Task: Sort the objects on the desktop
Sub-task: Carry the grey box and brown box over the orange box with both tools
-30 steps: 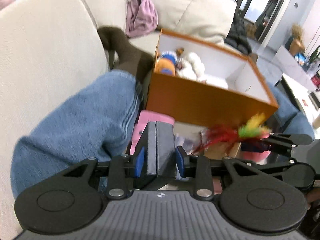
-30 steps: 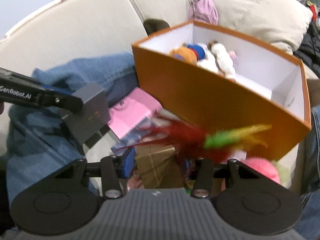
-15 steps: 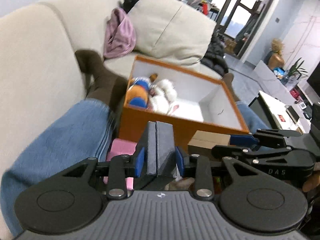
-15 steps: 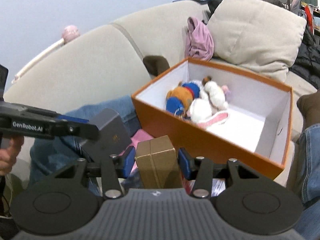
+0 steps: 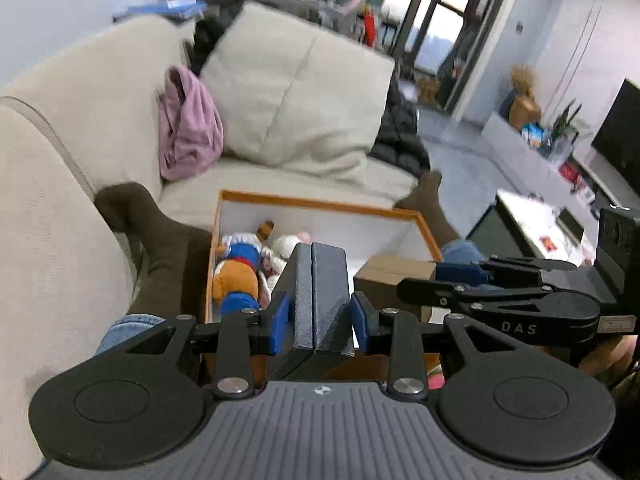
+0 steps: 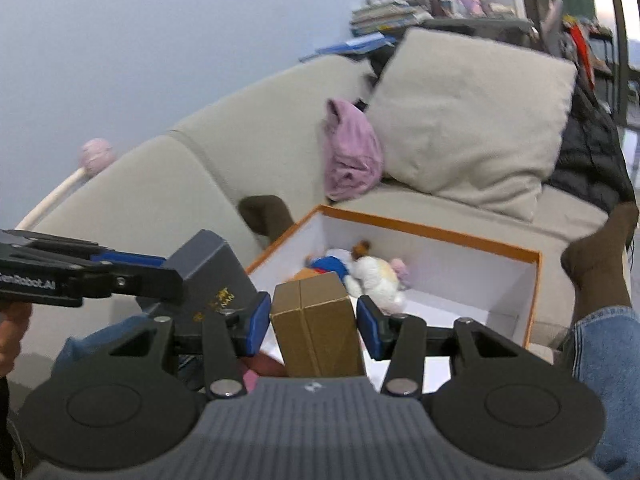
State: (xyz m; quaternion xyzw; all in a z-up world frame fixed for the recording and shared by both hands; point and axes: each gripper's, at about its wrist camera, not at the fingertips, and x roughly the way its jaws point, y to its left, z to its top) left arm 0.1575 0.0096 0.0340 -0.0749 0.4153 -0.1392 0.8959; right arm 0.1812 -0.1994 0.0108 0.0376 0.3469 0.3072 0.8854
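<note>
My left gripper (image 5: 318, 322) is shut on a dark grey box (image 5: 322, 300) and holds it above the near wall of the orange box (image 5: 320, 202). My right gripper (image 6: 312, 322) is shut on a brown cardboard box (image 6: 316, 326) and holds it over the orange box (image 6: 436, 232). The orange box has a white inside and holds plush toys (image 5: 240, 270) at its left end; they also show in the right wrist view (image 6: 360, 270). The grey box (image 6: 208, 280) shows at the left in the right wrist view. The brown box (image 5: 390, 278) shows at the right in the left wrist view.
The orange box stands on a beige sofa (image 5: 72, 128) between a person's legs in brown socks (image 5: 160, 248) and jeans (image 6: 604, 360). A purple cloth (image 5: 188, 128) and a large cushion (image 5: 300, 96) lie behind it. A low table (image 5: 536, 220) stands to the right.
Both grippers have risen with their boxes and now look down into the orange box. The feather toy and pink items seen one second ago are out of view.
</note>
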